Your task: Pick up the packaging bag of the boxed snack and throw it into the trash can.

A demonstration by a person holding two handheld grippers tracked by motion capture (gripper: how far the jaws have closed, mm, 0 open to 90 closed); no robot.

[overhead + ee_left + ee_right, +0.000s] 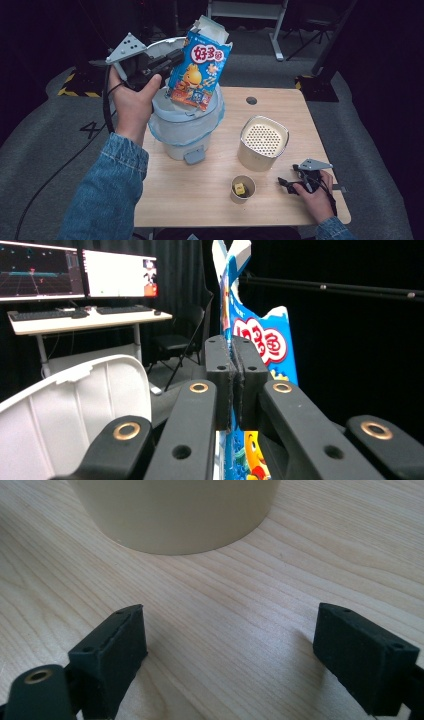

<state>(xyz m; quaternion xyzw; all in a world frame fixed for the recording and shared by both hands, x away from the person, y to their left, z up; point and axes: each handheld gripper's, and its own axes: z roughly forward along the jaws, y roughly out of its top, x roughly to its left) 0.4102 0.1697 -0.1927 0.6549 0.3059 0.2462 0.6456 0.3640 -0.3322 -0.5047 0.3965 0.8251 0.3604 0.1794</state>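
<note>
Left gripper pinching the blue snack box by its left edge, jaws pressed together on the thin card wall, seen edge-on in the left gripper view with the box rising past the pads at 12 o'clock. Box hanging tilted, opened top flaps toward 1 o'clock, lower corner dipping over the mouth of the white bin, not resting on it as far as can be told. Bin sitting at the table's 10 o'clock area, lined with a pale blue bag, lid standing open behind the box; contents hidden by the box. Right gripper lying low at the table's 4 o'clock corner, jaws standing wide apart with nothing between them, bare wood showing between the pads in the right gripper view. Cream canister with a perforated top standing just beyond that gripper at its 11 o'clock, its curved base filling the 12 o'clock side ahead of the jaws. Small paper cup sitting near the front edge at 6 o'clock, holding a small yellow piece. Open wood stretching across the front left of the table and between bin and canister; right gripper lying close to the right edge.
</note>
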